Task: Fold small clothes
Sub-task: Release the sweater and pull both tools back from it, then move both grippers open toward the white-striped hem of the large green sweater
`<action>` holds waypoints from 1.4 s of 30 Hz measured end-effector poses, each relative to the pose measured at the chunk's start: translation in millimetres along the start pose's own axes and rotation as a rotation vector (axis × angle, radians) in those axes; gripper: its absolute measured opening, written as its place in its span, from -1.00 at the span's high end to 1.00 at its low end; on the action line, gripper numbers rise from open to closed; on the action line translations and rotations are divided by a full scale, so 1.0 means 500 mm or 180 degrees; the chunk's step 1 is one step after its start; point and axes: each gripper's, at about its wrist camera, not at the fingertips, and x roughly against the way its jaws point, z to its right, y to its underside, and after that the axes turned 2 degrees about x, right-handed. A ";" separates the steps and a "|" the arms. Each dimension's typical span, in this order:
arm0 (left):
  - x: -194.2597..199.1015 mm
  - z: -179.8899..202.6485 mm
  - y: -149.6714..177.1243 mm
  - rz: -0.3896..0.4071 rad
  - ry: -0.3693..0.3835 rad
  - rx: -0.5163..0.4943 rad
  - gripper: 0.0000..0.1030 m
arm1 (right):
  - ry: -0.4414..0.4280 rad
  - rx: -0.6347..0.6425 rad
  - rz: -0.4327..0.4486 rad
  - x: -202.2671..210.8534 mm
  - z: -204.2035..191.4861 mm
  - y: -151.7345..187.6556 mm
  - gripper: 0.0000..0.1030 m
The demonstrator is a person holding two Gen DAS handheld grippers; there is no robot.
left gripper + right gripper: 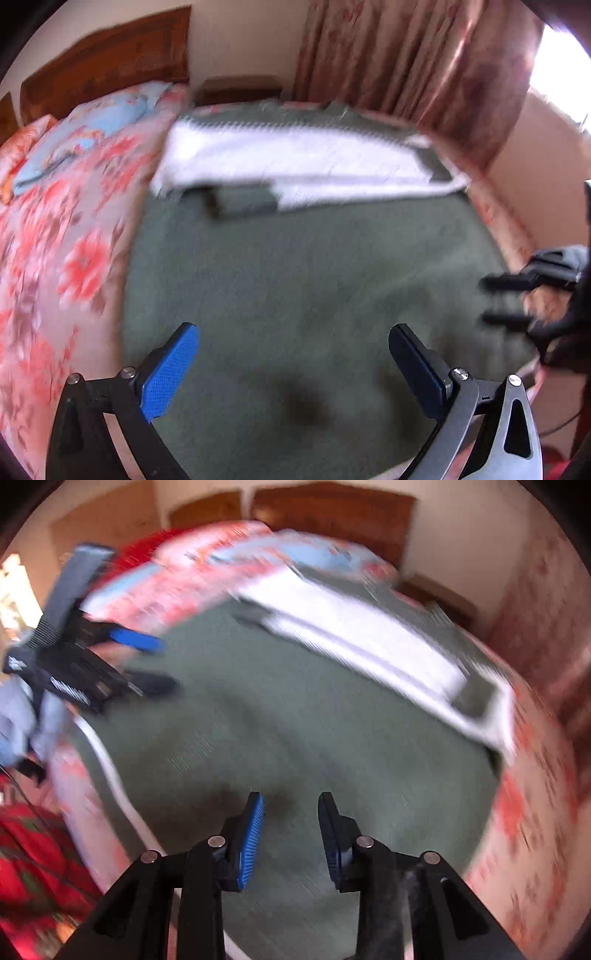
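**Both grippers hovering empty over the green blanket**

The small white garment [295, 162] is lying at the far side of the dark green blanket [314, 280], folded into a long strip, with a dark patch at one end. You are holding your left gripper [293, 354] wide apart over bare blanket, nothing between its blue pads. Your right gripper [290, 834] is standing narrower, also gripping nothing. The floral bedspread [55, 258] is surrounding the blanket.

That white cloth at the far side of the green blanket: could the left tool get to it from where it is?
Probably yes. The left tool hangs open and empty, and only bare green blanket lies between it and the white cloth. Nothing blocks the way.
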 end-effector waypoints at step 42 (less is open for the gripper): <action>0.033 0.013 0.104 -0.0267 -0.0193 -0.0470 -1.00 | -0.0359 0.0190 0.0033 0.002 -0.121 0.016 0.37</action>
